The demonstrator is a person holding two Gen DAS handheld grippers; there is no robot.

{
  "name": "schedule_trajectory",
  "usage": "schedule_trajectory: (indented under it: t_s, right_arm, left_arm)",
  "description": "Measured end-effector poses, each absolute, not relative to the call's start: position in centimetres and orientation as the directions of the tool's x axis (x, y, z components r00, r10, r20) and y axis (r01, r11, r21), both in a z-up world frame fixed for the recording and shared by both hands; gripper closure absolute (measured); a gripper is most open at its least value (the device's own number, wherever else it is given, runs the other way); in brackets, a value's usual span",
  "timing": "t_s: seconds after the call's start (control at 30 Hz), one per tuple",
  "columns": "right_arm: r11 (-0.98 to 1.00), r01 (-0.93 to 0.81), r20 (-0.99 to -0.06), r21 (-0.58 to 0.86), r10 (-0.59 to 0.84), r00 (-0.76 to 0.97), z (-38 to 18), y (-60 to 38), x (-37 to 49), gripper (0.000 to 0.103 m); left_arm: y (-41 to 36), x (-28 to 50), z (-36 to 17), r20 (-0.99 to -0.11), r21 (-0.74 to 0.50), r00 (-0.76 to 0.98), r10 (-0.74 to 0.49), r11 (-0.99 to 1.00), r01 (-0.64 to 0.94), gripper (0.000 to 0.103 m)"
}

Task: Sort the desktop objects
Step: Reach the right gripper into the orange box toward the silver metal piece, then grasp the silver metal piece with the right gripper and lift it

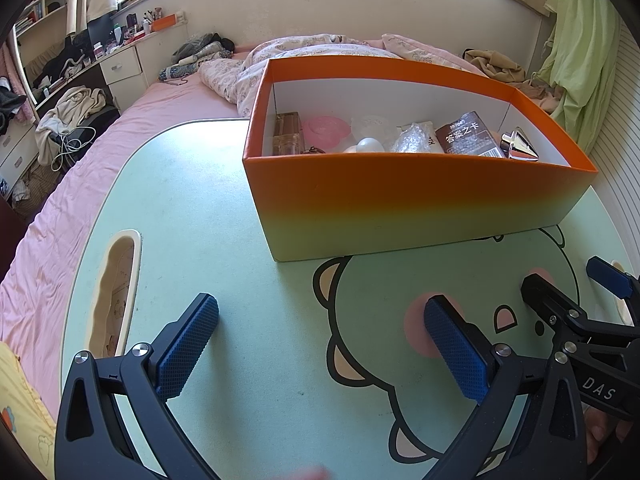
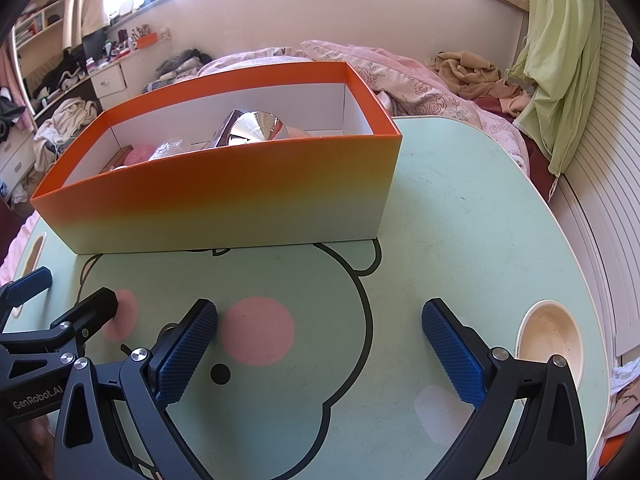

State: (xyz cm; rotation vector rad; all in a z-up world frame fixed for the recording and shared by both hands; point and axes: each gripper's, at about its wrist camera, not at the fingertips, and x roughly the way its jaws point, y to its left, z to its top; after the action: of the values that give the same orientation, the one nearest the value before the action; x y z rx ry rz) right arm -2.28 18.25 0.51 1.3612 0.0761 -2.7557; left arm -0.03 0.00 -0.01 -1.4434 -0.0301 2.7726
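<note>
While both my hand-held grippers, left point(image 1: 320, 344) and right point(image 2: 320, 348), hover agape and empty, everything sits in the box point(image 1: 400, 200) on the bench point(image 1: 208, 208); nudging it risks spilling

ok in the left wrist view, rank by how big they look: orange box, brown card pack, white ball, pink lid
1. orange box, by far
2. brown card pack
3. pink lid, close to the pack, and partly hidden, so unsure
4. white ball, smallest
</note>
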Motion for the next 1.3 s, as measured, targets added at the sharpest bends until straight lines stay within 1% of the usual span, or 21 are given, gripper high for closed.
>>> schedule_trajectory:
  t_s: [0.13,0.2,0.33,0.4,0.5,0.53,0.6,0.63,0.67,0.7,0.73,0.77,0.8,0.83,0.87,0.9,0.93,1.0,1.17,1.3]
  right_arm:
    - [-0.997,0.082,-0.785,-0.012,-0.041,-0.619,0.5,18.3,-2.3,0.001]
    - [-0.997,0.082,-0.779,-0.011,-0.043,-0.625,0.6,18.3,-2.3,0.001]
    - [-0.997,0.075,-0.76,0.03,-0.071,-0.646,1.2,18.9,-1.7,0.001]
    - [-0.995,0.088,-0.755,0.041,-0.089,-0.649,1.8,19.3,-1.0,0.001]
    - [-0.99,0.125,-0.746,0.068,-0.133,-0.653,3.6,20.1,0.6,0.002]
    - [-0.984,0.15,-0.739,0.097,-0.172,-0.651,4.5,20.3,0.6,0.003]
    - [-0.949,0.218,-0.705,0.226,-0.314,-0.636,6.7,21.2,1.0,0.004]
    - [-0.925,0.245,-0.677,0.291,-0.38,-0.63,7.7,21.5,0.9,0.004]
    - [-0.883,0.284,-0.629,0.373,-0.466,-0.622,9.0,21.7,0.4,0.004]
    - [-0.836,0.32,-0.577,0.447,-0.542,-0.61,10.2,22.0,-0.1,0.006]
    - [-0.823,0.325,-0.567,0.465,-0.559,-0.605,10.8,22.0,-0.9,0.012]
    - [-0.83,0.315,-0.579,0.46,-0.549,-0.603,11.4,21.7,-2.0,0.019]
    - [-0.861,0.3,-0.615,0.412,-0.505,-0.605,12.0,20.9,-3.6,0.032]
    - [-0.883,0.288,-0.648,0.369,-0.467,-0.601,12.0,20.1,-4.6,0.039]
    - [-0.904,0.277,-0.679,0.326,-0.428,-0.597,11.9,19.4,-5.7,0.041]
    - [-0.921,0.266,-0.708,0.284,-0.388,-0.59,11.8,18.7,-6.7,0.045]
    - [-0.925,0.255,-0.733,0.281,-0.378,-0.566,11.3,18.4,-7.4,0.048]
    - [-0.925,0.234,-0.776,0.3,-0.379,-0.504,10.1,17.7,-8.6,0.061]
    - [-0.928,0.184,-0.826,0.325,-0.373,-0.423,8.1,17.7,-10.2,0.062]
    - [-0.943,0.149,-0.861,0.297,-0.332,-0.386,6.7,17.9,-11.5,0.062]
  left_arm:
    - [0.0,-0.4,-0.1,-0.821,-0.024,-0.571,0.022,-1.0,-0.004,0.0]
    - [0.4,-0.1,-0.2,-0.808,-0.005,-0.589,0.005,-1.0,-0.002,0.0]
    - [-0.5,-0.1,0.2,-0.815,-0.025,-0.58,0.014,-1.0,0.012,0.0]
    - [-1.3,-0.1,0.5,-0.811,-0.051,-0.584,0.037,-0.999,0.008,0.0]
    - [-2.8,0.8,1.8,-0.777,-0.103,-0.625,0.071,-0.995,0.015,0.0]
    - [-3.3,1.1,2.3,-0.768,-0.111,-0.637,0.072,-0.994,0.021,0.0]
    - [-4.2,1.7,3.1,-0.754,-0.107,-0.654,0.058,-0.994,0.035,0.0]
    - [-4.7,1.9,3.4,-0.748,-0.1,-0.662,0.046,-0.994,0.044,0.0]
    - [-4.9,2.1,3.7,-0.738,-0.1,-0.673,0.041,-0.994,0.05,0.0]
    - [-5.1,2.3,3.9,-0.727,-0.102,-0.686,0.037,-0.993,0.054,0.0]
    - [-5.4,2.6,4.3,-0.717,-0.11,-0.696,0.043,-0.993,0.052,0.0]
    - [-5.8,2.8,4.6,-0.707,-0.12,-0.705,0.05,-0.992,0.05,0.0]
    - [-5.8,2.9,5.0,-0.705,-0.124,-0.708,0.055,-0.991,0.047,0.0]
    - [-5.9,3.1,5.3,-0.7,-0.13,-0.712,0.061,-0.991,0.043,0.0]
    - [-6.1,3.3,5.7,-0.694,-0.136,-0.717,0.068,-0.99,0.038,0.0]
    - [-6.3,3.1,5.7,-0.693,-0.136,-0.718,0.068,-0.99,0.038,0.0]
    - [-6.4,3.0,5.8,-0.693,-0.135,-0.718,0.067,-0.99,0.038,0.0]
    - [-6.6,3.0,6.1,-0.694,-0.134,-0.717,0.069,-0.99,0.035,0.0]
    - [-6.4,2.6,6.1,-0.699,-0.151,-0.711,0.078,-0.988,0.04,0.0]
    - [-6.4,2.6,6.0,-0.698,-0.166,-0.71,0.09,-0.985,0.037,0.0]
